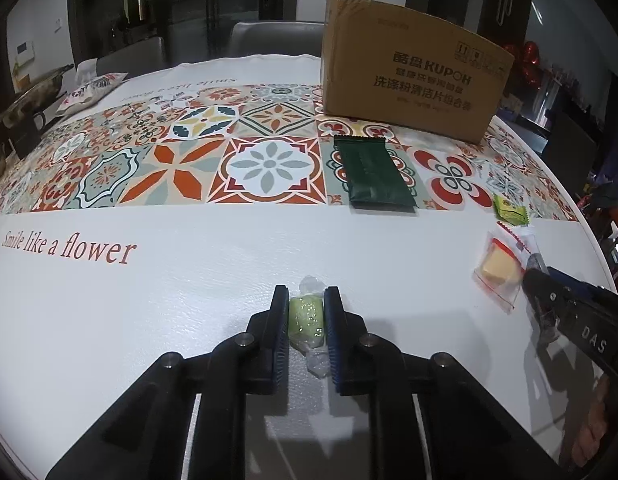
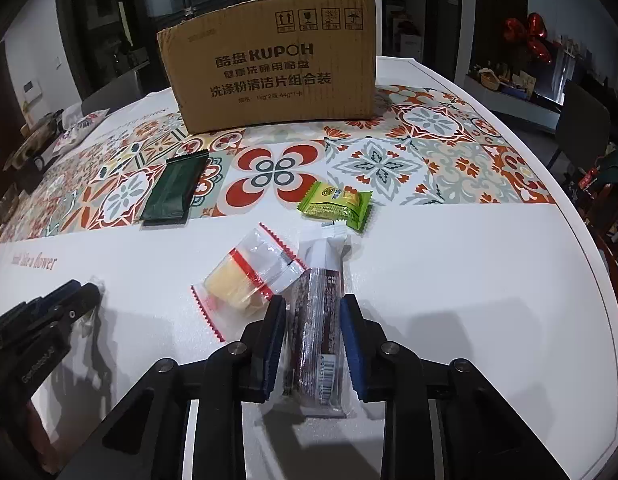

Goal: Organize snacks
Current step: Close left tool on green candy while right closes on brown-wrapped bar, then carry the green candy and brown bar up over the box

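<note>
Left gripper (image 1: 306, 292): clenched on a green candy (image 1: 305, 320) in clear twisted wrap, candy lengthwise between the jaws, one twisted end poking out past the fingertips, the other trailing back toward the hinge, all low over the white table (image 1: 189, 300). Right gripper (image 2: 314, 300): jaws straddling a dark red snack bar (image 2: 317, 320) in clear wrap, bar lengthwise in the gap, white end reaching beyond the fingertips, barcode end back between the pads; left pad touching or nearly touching the wrap, right pad just beside it; whether squeezing, cannot tell. Just ahead-left of the right jaws: yellow cake (image 2: 245, 276) in a clear packet with red zigzag edges, touching the bar's side. Farther ahead of the right jaws, slightly right: light green packet (image 2: 336, 205), near the bar's white end. Ahead-left of the right jaws and ahead-right of the left jaws, on the patterned strip: dark green packet (image 1: 375, 172), lying flat. Far ahead of both pairs of jaws: cardboard box (image 2: 269, 80), upright on the patterned strip, printed side facing the jaws.
</note>
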